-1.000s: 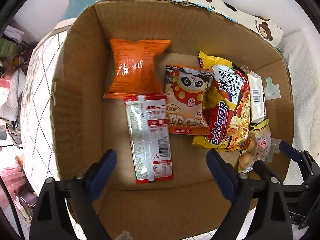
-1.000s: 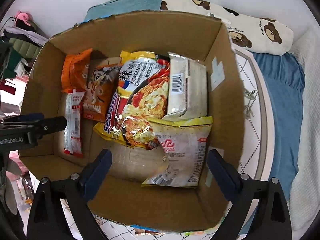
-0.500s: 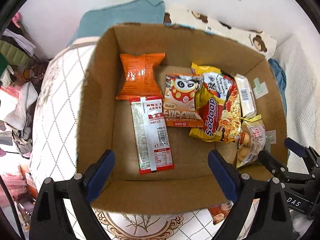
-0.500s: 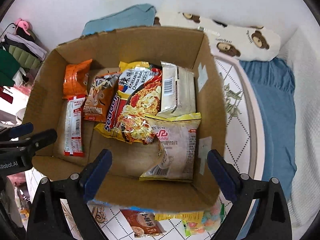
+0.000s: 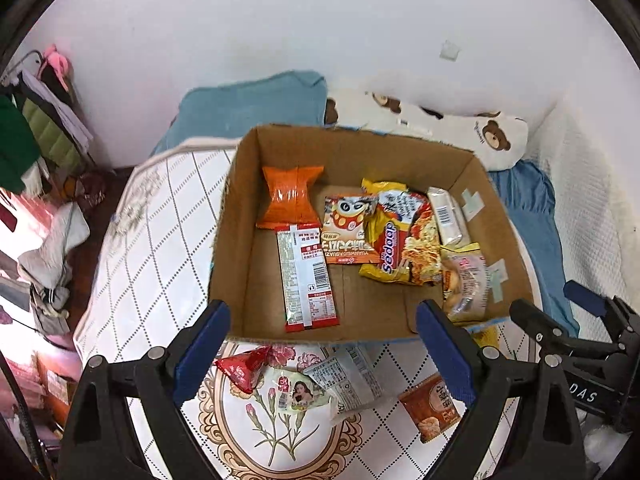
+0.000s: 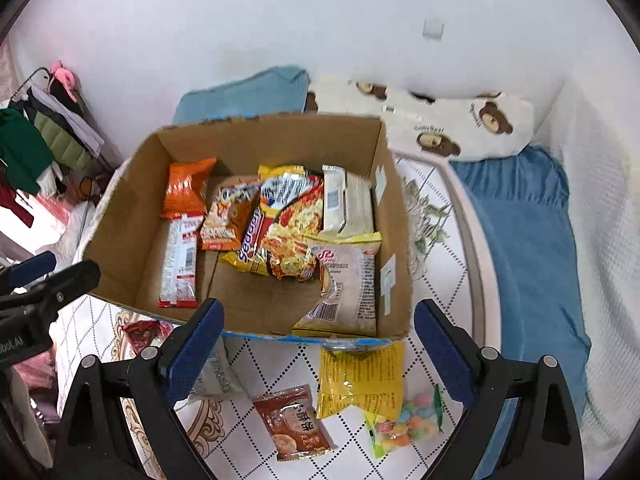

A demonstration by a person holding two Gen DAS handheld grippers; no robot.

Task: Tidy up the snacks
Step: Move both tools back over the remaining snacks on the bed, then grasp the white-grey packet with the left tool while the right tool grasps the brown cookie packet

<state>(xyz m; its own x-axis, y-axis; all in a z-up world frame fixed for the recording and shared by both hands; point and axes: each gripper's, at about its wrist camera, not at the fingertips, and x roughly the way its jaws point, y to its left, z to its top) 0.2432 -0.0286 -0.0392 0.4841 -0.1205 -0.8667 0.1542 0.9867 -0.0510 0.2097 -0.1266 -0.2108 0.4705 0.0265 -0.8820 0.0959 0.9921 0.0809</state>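
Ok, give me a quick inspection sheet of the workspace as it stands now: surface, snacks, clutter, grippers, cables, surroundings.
Surface: white quilted mat with black diamond lines and floral print, on a bed.
Job's things: open brown cardboard box holds an orange crinkled packet, a long red-and-white packet, a yellow Sedaap noodle pack and others. Outside, in front of it: red triangular packet, brown biscuit packet, yellow packet, clear bag of coloured candies.
Clutter: nothing seen on the mat besides snacks.
Grippers: left gripper and right gripper both open, empty.
Cables: nothing seen.
Surroundings: white wall, bear-print pillow, blue blanket, hanging clothes.
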